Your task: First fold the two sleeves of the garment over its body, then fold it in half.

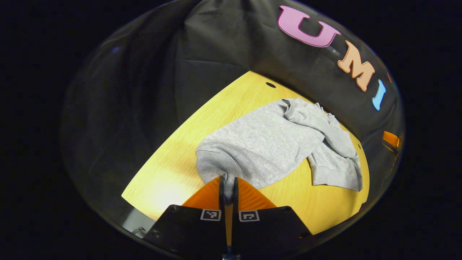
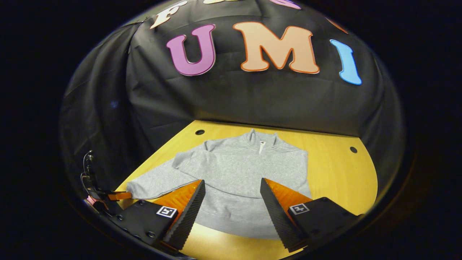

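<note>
My left gripper point(image 1: 228, 187) hides the sleeve cuff it has pinched on the grey sweatshirt point(image 1: 263, 144), my right gripper's point(image 2: 232, 202) fingers cover parts of the hem in the right gripper view, and the other gripper point(image 2: 104, 196) at that view's edge is cut off.

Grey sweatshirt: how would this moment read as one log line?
left gripper: shut on sleeve cuff | right gripper: open above grey sweatshirt | table

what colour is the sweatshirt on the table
Light heather grey, plain with no print; the sweatshirt shows best in the right gripper view, spread on the yellow wooden table.
</note>
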Available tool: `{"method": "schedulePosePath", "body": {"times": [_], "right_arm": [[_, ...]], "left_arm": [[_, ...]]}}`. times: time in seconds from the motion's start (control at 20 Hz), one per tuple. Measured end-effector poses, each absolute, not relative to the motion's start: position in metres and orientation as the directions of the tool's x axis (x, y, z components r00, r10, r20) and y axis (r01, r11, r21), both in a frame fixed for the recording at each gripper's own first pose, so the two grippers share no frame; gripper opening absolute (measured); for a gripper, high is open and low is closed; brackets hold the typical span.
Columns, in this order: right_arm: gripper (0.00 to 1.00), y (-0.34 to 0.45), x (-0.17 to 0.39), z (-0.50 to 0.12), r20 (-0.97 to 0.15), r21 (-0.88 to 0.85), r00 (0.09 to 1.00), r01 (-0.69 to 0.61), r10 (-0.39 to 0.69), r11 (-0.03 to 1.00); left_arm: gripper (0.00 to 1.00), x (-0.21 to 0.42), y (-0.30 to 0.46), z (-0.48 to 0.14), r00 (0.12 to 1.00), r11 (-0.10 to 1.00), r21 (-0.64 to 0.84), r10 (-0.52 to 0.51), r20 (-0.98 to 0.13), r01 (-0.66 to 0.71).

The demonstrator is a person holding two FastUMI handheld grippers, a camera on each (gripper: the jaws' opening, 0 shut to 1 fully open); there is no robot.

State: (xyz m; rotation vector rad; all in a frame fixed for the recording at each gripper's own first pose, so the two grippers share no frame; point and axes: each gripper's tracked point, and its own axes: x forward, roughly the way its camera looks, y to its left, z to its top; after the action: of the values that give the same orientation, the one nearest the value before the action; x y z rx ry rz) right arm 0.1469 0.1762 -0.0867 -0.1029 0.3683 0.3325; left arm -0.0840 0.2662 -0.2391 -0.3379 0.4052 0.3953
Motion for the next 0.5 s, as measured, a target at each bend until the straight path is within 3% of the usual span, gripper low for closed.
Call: {"method": "schedulePosePath", "body": {"times": [0.15, 0.2, 0.25, 0.3, 0.5], "right_arm": [[0.93, 0.143, 0.141, -0.077, -0.352, -0.042, 0.899, -0.294, 0.261, 0.955], [0.97, 0.133, 0.139, -0.076, -0.349, -0.045, 0.904, -0.281, 0.248, 0.959], [0.93, 0.121, 0.137, -0.075, -0.349, -0.047, 0.907, -0.269, 0.236, 0.962], [0.97, 0.111, 0.135, -0.076, -0.349, -0.048, 0.910, -0.256, 0.224, 0.965], [0.93, 0.073, 0.128, -0.077, -0.344, -0.009, 0.919, -0.210, 0.194, 0.978]], "left_arm": [[0.00, -0.078, 0.247, -0.236, 0.851, 0.881, -0.246, 0.263, -0.455, -0.404], [0.01, -0.075, 0.238, -0.232, 0.856, 0.887, -0.254, 0.242, -0.457, -0.386], [0.01, -0.070, 0.224, -0.226, 0.863, 0.891, -0.269, 0.217, -0.457, -0.366], [0.01, -0.066, 0.212, -0.220, 0.873, 0.896, -0.282, 0.194, -0.448, -0.344], [0.01, -0.039, 0.157, -0.180, 0.915, 0.916, -0.315, 0.117, -0.385, -0.250]]}}
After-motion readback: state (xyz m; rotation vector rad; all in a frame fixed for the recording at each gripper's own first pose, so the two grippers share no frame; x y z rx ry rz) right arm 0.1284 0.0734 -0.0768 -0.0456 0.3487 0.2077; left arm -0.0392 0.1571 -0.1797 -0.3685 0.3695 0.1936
